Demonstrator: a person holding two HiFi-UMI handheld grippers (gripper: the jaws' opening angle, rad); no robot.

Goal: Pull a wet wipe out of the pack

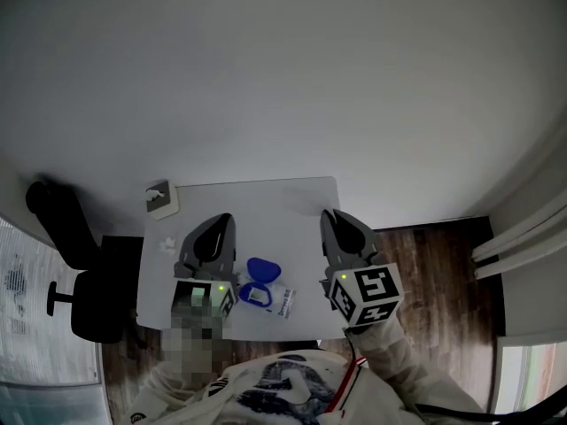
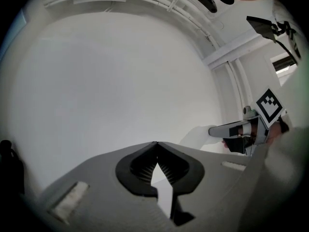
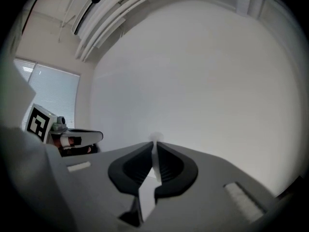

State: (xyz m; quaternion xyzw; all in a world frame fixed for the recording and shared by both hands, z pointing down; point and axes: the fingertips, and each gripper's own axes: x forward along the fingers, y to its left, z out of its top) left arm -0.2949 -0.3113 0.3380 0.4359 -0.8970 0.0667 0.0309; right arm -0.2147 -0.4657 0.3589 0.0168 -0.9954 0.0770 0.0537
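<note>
The wet wipe pack (image 1: 283, 301) lies on the small white table (image 1: 266, 204), near its front edge, with its blue lid (image 1: 263, 268) flipped open. Both grippers are held well above the table and point level at the white wall. My left gripper (image 1: 223, 218) (image 2: 155, 143) is shut, its jaws meeting at the tip with nothing between them. My right gripper (image 1: 326, 212) (image 3: 154, 143) is shut too. A small pale bit shows at its tips, and I cannot tell what it is. Each gripper appears at the edge of the other's view.
A crumpled white piece (image 1: 166, 243) lies on the table's left side, and a small box-like item (image 1: 159, 199) sits on its far left corner. A black office chair (image 1: 84, 299) stands left of the table. Wooden floor (image 1: 434, 255) lies to the right.
</note>
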